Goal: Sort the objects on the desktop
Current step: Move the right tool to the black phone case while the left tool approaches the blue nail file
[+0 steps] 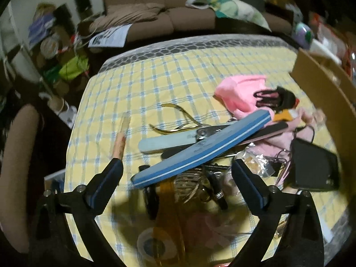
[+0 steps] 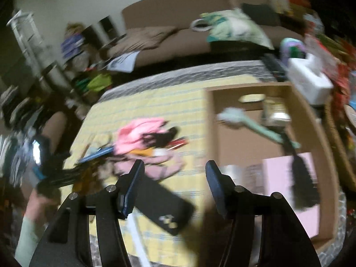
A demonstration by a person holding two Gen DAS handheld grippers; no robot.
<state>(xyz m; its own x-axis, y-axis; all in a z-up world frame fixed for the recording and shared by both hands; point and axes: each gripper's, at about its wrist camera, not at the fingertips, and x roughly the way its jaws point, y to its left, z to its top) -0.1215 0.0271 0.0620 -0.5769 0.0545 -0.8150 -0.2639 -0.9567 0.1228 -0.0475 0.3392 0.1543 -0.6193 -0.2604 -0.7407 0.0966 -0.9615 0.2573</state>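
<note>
In the left wrist view my left gripper (image 1: pixel 178 164) stands open wide above a heap of manicure things on the yellow checked tablecloth (image 1: pixel 155 84). A long blue buffer block (image 1: pixel 200 149) lies slantwise between the fingers, and the pads do not touch it. Under it are a pale blue nail file (image 1: pixel 164 143), a nail clipper (image 1: pixel 207 133) and gold cuticle nippers (image 1: pixel 178 120). In the blurred right wrist view my right gripper (image 2: pixel 174 166) is open and holds nothing. It hangs over the cloth by a black phone case (image 2: pixel 164 202), left of the cardboard box (image 2: pixel 210 122).
A pink cloth (image 1: pixel 242 91) and a black hair clip (image 1: pixel 276 99) lie behind the heap. The box holds a green brush (image 2: pixel 251 124), a pink flat piece (image 2: pixel 278 178) and a black tassel (image 2: pixel 302 184). A white tissue box (image 2: pixel 309 77) stands behind it. A person's sleeve (image 2: pixel 29 229) shows at left.
</note>
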